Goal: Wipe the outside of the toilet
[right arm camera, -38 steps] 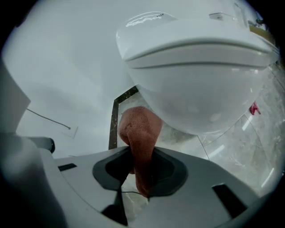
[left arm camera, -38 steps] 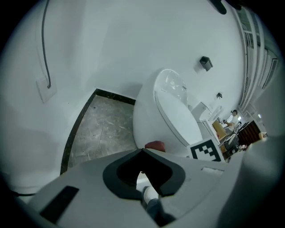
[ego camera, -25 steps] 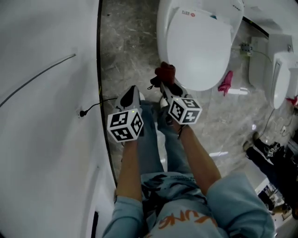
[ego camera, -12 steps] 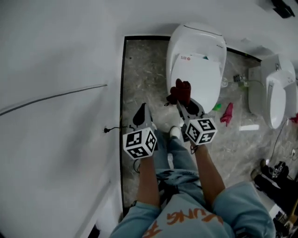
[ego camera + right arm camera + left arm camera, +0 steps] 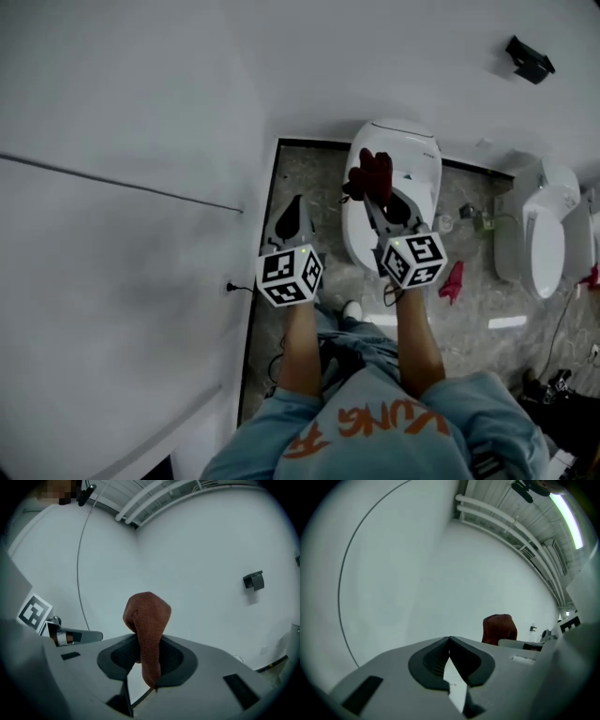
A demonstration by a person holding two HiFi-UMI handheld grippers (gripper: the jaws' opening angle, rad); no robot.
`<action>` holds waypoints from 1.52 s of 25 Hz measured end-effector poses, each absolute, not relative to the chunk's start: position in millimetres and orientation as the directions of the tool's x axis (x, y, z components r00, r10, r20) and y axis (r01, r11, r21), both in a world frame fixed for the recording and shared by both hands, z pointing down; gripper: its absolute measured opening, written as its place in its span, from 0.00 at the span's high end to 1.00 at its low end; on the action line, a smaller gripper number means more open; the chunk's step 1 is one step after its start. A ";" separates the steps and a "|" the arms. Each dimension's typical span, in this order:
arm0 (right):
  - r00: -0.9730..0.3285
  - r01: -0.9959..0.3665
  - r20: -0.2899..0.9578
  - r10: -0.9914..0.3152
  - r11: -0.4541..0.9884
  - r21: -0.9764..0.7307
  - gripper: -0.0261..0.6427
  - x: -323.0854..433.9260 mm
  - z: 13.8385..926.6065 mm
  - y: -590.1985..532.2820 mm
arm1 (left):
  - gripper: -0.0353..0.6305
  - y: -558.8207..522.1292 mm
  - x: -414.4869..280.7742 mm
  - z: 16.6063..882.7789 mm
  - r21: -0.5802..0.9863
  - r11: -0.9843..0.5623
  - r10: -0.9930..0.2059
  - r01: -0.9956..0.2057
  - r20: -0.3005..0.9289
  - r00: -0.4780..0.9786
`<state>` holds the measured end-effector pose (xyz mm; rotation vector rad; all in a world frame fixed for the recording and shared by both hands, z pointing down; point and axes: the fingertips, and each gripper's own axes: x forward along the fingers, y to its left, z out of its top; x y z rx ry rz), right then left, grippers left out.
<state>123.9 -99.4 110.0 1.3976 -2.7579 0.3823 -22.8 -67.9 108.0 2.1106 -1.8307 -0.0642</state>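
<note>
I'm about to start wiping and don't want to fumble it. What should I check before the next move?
1. Cloth gripped: ok. The right gripper has its jaws shut on the dark red cloth.
2. Left gripper free: ok. Its jaws are together with nothing between them.
3. Toilet lid down: ok.
4. Cloth against the toilet: not ok. It is in the air, pointed at the wall.
5. Floor beside the toilet free: not ok. A pink object lies to its right.
</note>
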 end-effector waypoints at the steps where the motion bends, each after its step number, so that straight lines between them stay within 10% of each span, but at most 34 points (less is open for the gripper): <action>1: -0.601 -0.794 0.110 -0.792 0.575 -0.196 0.81 125.3 91.9 -103.5 | 0.94 -72.5 -21.2 87.8 0.272 -0.122 -0.973 -0.954 0.156 0.169; 15: -0.514 -0.857 -0.008 -0.858 0.514 -0.011 0.80 144.5 13.7 -111.1 | 0.94 -59.2 -34.7 3.4 0.104 -0.135 -0.990 -0.985 -0.059 0.129; 38: -0.539 -0.842 -0.019 -0.842 0.539 0.034 0.80 144.3 20.0 -121.1 | 0.94 -76.0 -22.1 22.3 0.079 -0.169 -0.986 -0.982 -0.019 0.168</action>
